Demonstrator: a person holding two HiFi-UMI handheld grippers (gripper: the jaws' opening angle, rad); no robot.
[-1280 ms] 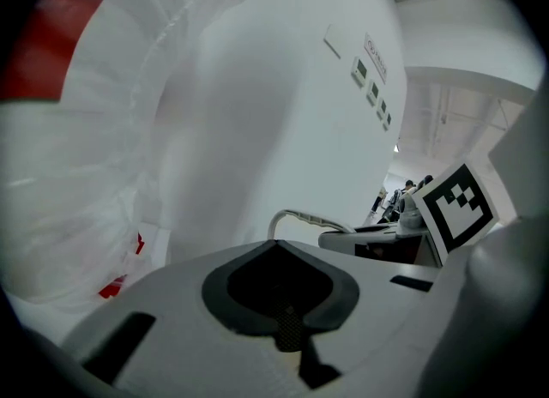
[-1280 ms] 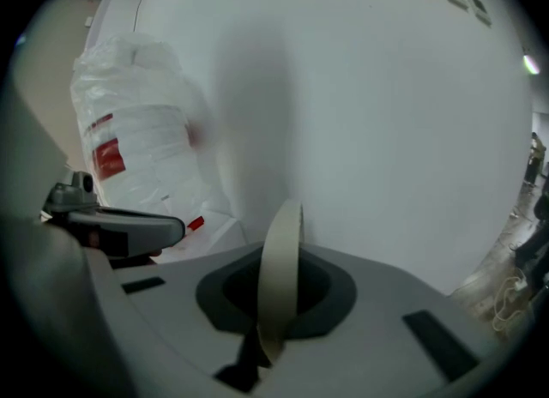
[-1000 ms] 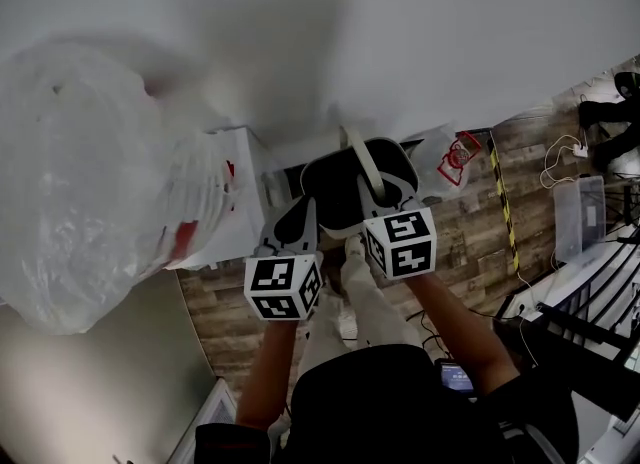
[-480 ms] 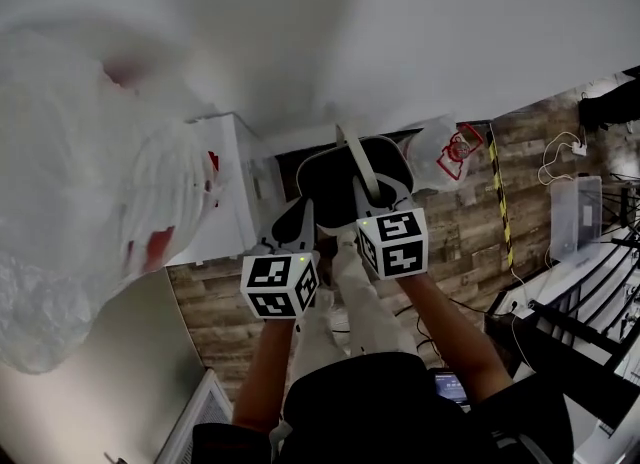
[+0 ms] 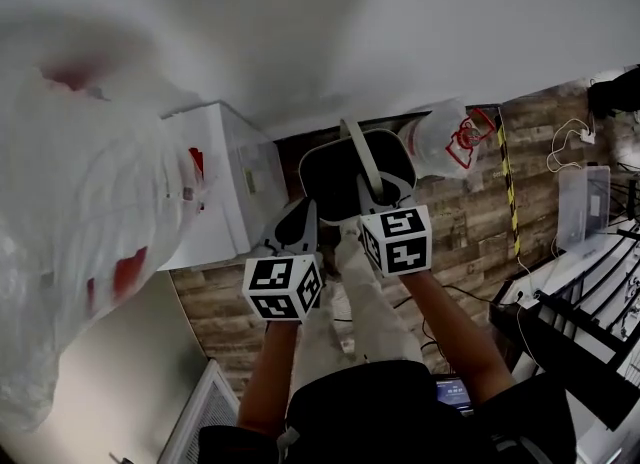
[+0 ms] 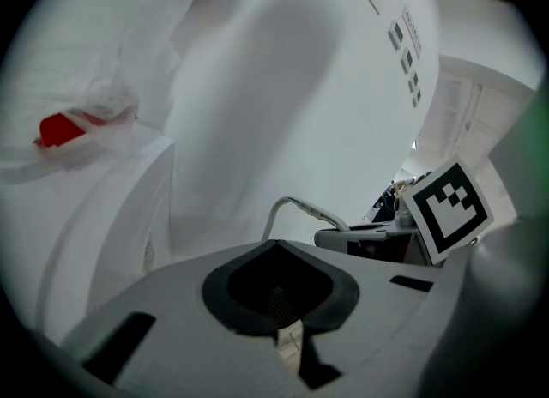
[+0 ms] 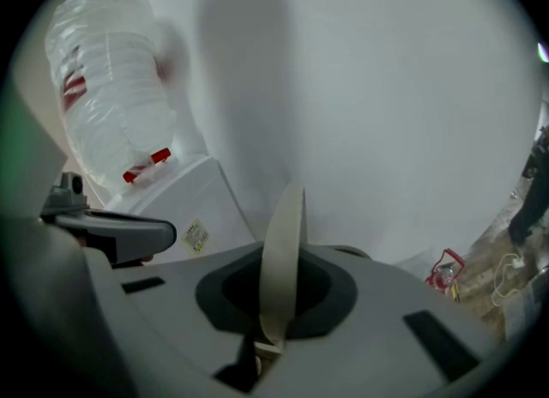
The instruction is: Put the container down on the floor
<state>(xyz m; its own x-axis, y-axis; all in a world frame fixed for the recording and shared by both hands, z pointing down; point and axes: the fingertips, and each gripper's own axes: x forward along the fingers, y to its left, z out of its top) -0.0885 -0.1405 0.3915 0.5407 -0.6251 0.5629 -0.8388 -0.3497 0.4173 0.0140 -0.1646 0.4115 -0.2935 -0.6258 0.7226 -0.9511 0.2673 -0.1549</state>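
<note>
Head view: container (image 5: 332, 177) hanging from the right gripper (image 5: 373, 195)

At far left bulges a clear plastic bag (image 5: 80, 222) with red patches. Beside it stands a white cabinet (image 5: 215, 202). Next comes the left gripper (image 5: 297, 217), its tips at the dark container's left edge. In the left gripper view its jaws stand together, with nothing clearly caught between them. The container hangs over the wooden floor (image 5: 460, 222), close to the white wall. Whether its base touches down I cannot tell. The right gripper is clamped on the container's pale handle (image 7: 281, 250), which rises upright between the jaws. Further right lies a small red-printed bag (image 5: 452, 147).
</note>
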